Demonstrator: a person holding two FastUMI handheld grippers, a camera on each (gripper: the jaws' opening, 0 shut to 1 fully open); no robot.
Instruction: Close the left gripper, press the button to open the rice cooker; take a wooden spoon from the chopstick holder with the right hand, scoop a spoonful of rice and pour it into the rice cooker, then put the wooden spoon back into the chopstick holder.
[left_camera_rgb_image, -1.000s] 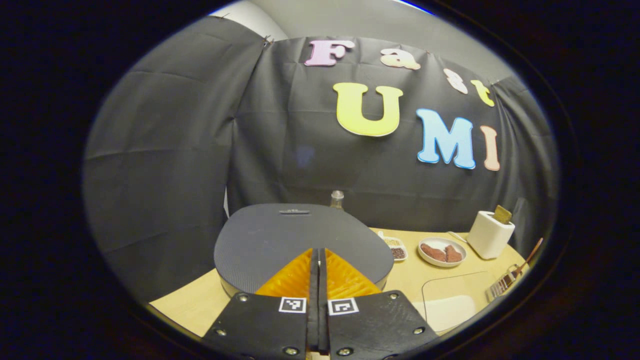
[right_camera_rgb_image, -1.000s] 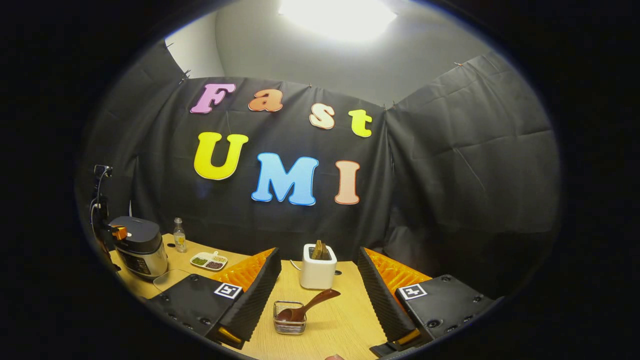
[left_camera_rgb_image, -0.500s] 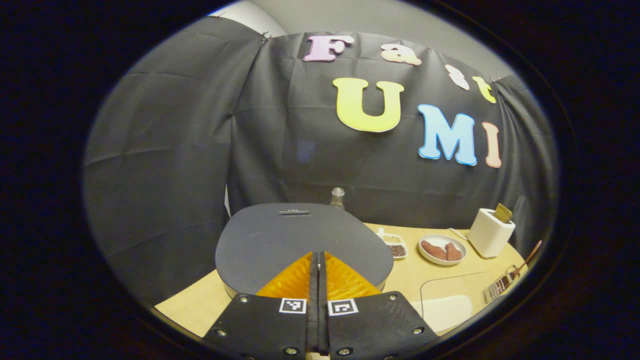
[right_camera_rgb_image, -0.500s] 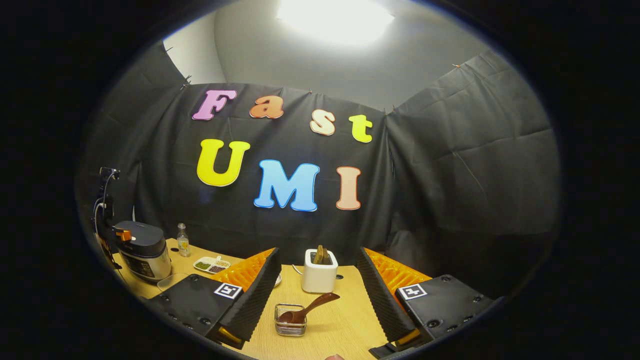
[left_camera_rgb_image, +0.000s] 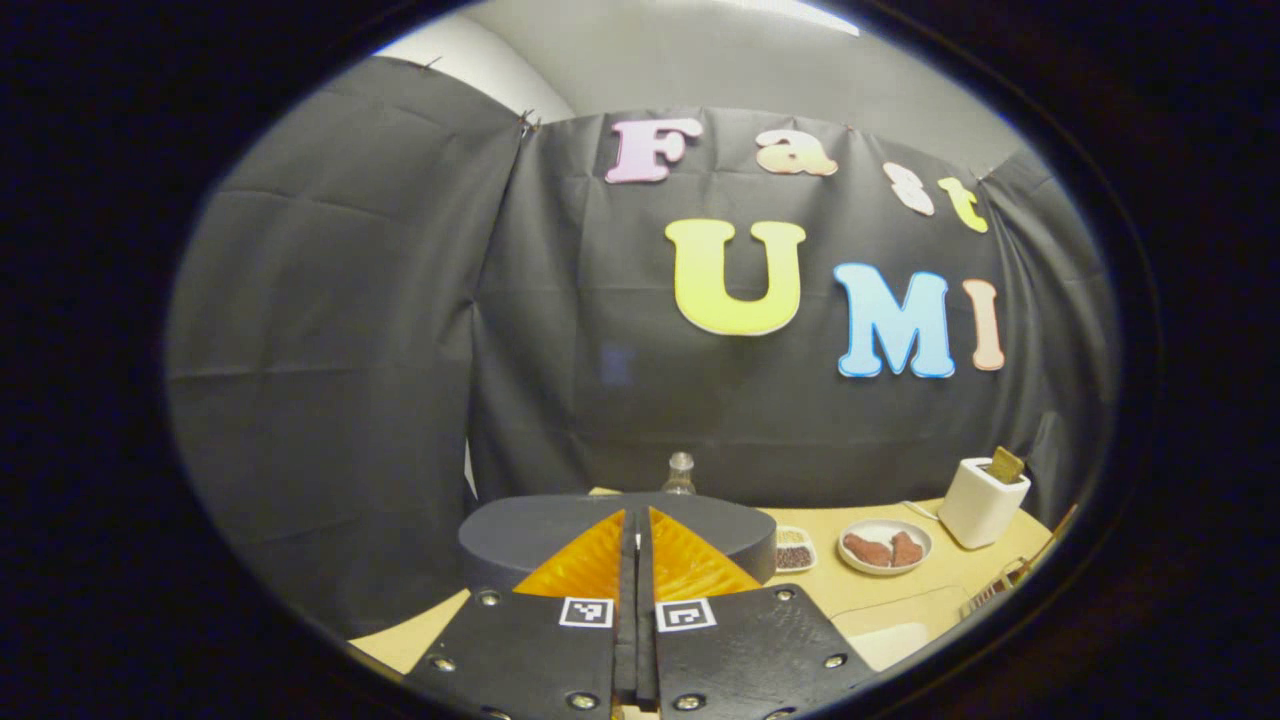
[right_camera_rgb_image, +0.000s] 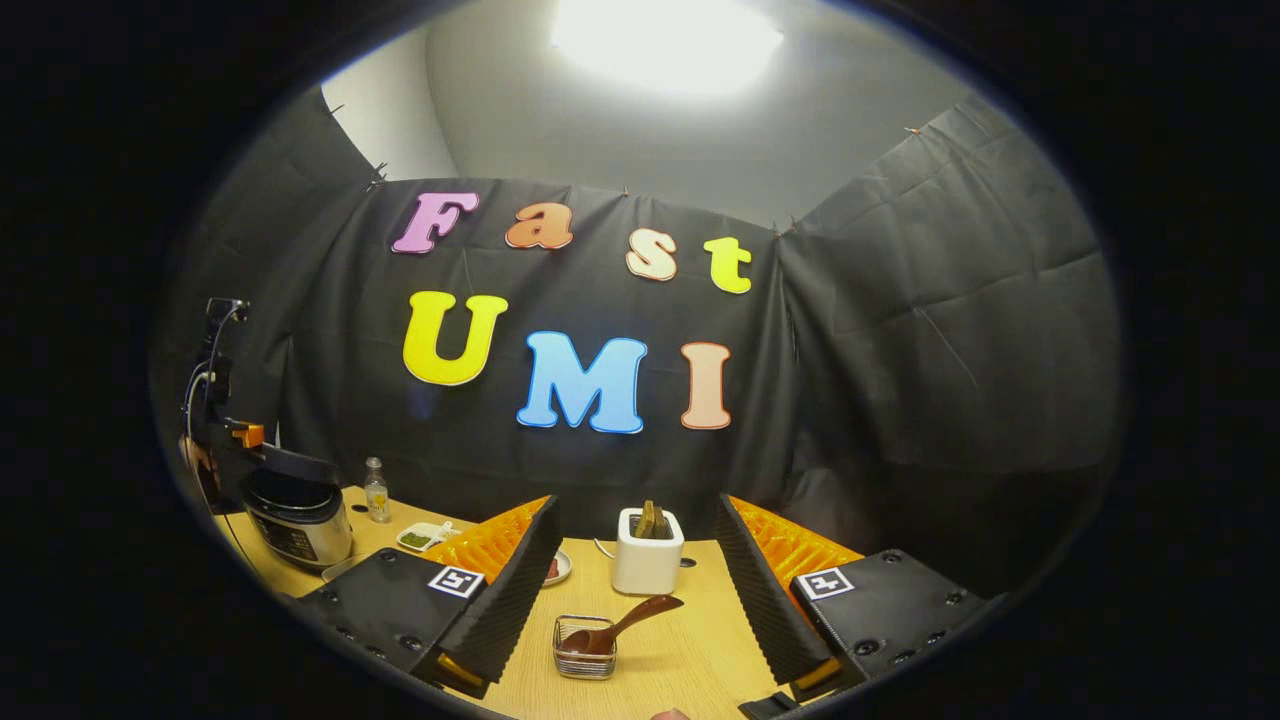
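The rice cooker (right_camera_rgb_image: 297, 512) stands at the table's far left, its dark lid (right_camera_rgb_image: 292, 464) lifted ajar and tilted. In the left gripper view the lid (left_camera_rgb_image: 545, 532) lies edge-on just beyond my left gripper (left_camera_rgb_image: 637, 515), which is shut on nothing. From the right gripper view, that left gripper (right_camera_rgb_image: 243, 434) hovers over the lid's left edge. The wooden spoon (right_camera_rgb_image: 625, 626) leans in the wire chopstick holder (right_camera_rgb_image: 585, 648), bowl down and handle to the right. My right gripper (right_camera_rgb_image: 636, 503) is open, above and short of the holder.
A white toaster (right_camera_rgb_image: 647, 562) with bread stands behind the holder. A small bottle (right_camera_rgb_image: 376, 489), a divided dish of beans (left_camera_rgb_image: 793, 550) and a plate of red-brown pieces (left_camera_rgb_image: 884, 546) sit along the back. A clear box with white contents (left_camera_rgb_image: 890, 628) lies right of the cooker.
The cooker's lid has sprung up from closed to ajar. My left gripper has risen with it, still shut. The right gripper has tilted up slightly and stays open.
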